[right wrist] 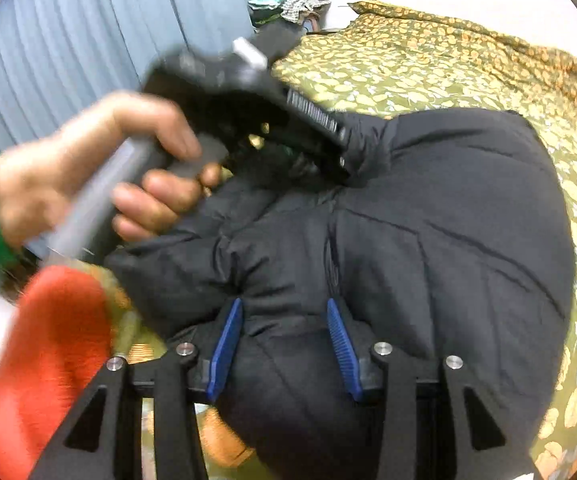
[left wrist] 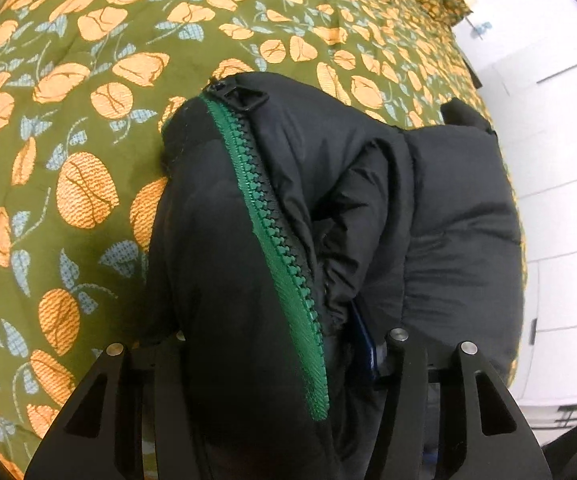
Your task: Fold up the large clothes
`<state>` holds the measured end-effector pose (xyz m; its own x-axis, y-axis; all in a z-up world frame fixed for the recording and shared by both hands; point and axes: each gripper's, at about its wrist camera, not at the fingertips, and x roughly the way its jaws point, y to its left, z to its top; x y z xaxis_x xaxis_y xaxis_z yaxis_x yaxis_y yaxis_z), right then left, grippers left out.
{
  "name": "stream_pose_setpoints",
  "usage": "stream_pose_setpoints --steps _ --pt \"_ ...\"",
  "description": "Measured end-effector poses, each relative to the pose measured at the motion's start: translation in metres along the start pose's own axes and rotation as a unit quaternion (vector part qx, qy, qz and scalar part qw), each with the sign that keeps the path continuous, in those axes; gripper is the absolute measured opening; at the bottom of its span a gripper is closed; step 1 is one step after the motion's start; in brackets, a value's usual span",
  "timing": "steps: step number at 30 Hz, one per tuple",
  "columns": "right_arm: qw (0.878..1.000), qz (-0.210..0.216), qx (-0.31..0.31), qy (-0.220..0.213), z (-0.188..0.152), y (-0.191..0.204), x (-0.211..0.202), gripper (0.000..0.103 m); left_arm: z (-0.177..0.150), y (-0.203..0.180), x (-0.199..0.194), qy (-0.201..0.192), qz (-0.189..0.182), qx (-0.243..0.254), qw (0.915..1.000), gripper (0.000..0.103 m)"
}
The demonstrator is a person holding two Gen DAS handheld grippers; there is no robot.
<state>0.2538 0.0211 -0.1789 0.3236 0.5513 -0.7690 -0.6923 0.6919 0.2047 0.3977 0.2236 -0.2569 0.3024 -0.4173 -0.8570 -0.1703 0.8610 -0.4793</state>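
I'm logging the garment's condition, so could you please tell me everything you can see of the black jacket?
The black jacket is a puffy quilted garment of matte, nylon-like fabric, with a green zipper running along one edge up to a black pull. It lies bunched and partly folded on the green floral bedspread. The right gripper has its blue pads on either side of a padded fold; the left gripper also straddles the fabric at the zipper edge, its jaws standing partly open.
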Motion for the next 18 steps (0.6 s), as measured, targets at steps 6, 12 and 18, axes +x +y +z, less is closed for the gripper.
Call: stream_pose_setpoints --steps 6,12,18 --pt "0.994 -0.008 0.1 -0.047 0.038 -0.062 -0.059 0.046 -0.004 0.007 -0.003 -0.002 -0.015 -0.002 0.9999 0.055" --pt "0.984 -0.036 0.174 0.013 0.11 -0.152 -0.014 0.046 -0.007 0.01 -0.005 -0.004 -0.023 -0.002 0.9997 0.056" --pt "0.965 -0.072 0.207 0.142 0.124 -0.2 0.078 0.046 -0.005 0.01 0.0 -0.005 -0.015 -0.006 0.9999 0.056"
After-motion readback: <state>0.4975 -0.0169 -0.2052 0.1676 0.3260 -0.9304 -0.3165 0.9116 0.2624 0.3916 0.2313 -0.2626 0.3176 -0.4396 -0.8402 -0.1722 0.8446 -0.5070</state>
